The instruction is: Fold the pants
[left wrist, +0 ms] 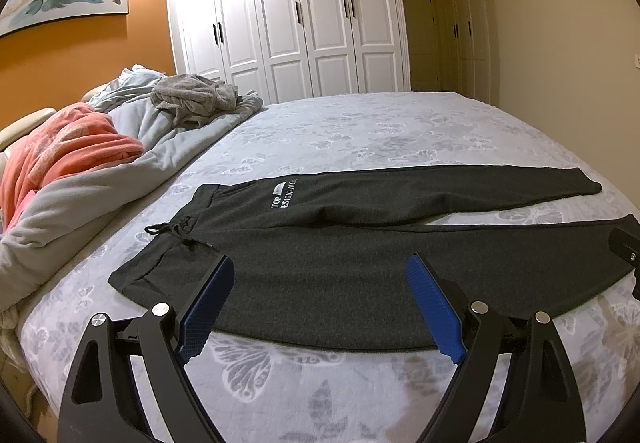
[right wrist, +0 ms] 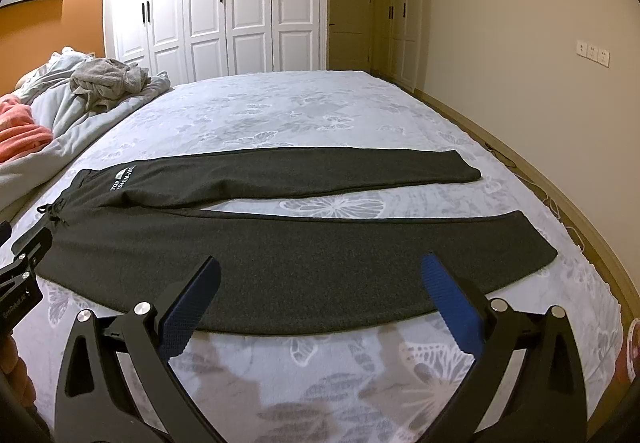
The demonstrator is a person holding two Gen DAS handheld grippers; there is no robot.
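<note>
Dark grey sweatpants (left wrist: 360, 243) with white lettering lie flat across the bed (left wrist: 360, 131), waistband and drawstring to the left, both legs stretched right and spread apart. My left gripper (left wrist: 320, 263) hovers open over the near leg by the waist, nothing between its blue pads. In the right wrist view the same pants (right wrist: 300, 255) fill the middle. My right gripper (right wrist: 320, 263) is open above the near leg's lower half, empty. The left gripper's body (right wrist: 24, 271) shows at the left edge.
A grey quilt (left wrist: 132, 147), a pink blanket (left wrist: 68, 151) and a crumpled grey garment (left wrist: 196, 99) are piled on the bed's left side. White wardrobe doors (left wrist: 304, 15) stand beyond the bed. The floor and wall (right wrist: 540, 83) run along the right.
</note>
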